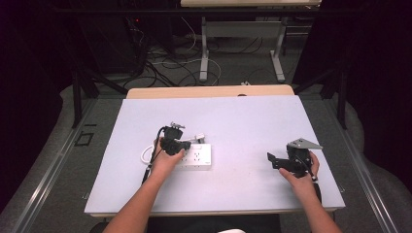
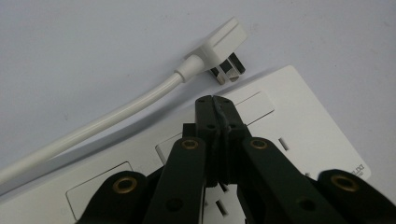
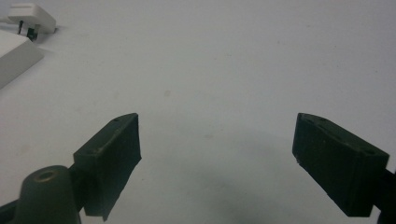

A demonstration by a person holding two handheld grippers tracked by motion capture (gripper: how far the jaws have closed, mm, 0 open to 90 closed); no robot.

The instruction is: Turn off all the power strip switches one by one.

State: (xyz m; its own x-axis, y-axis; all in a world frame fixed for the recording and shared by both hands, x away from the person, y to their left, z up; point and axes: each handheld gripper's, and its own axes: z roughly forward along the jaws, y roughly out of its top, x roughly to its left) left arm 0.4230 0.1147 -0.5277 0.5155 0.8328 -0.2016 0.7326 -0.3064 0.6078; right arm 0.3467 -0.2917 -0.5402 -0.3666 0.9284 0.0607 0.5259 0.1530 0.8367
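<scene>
White table [image 1: 243, 121] carries a flat white power strip [image 1: 197, 156] left of centre, its plug [image 2: 219, 46] loose beside it. Left gripper [image 2: 215, 100] hangs pinched together above it; right gripper [image 3: 217, 154] spread wide, empty.

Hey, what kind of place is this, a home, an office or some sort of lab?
Most likely a lab or recording workspace. A table with a pale mat holds a white power strip, loose cables lie across the floor behind, and another metal-legged desk stands farther back, with dark surroundings at the sides.
</scene>
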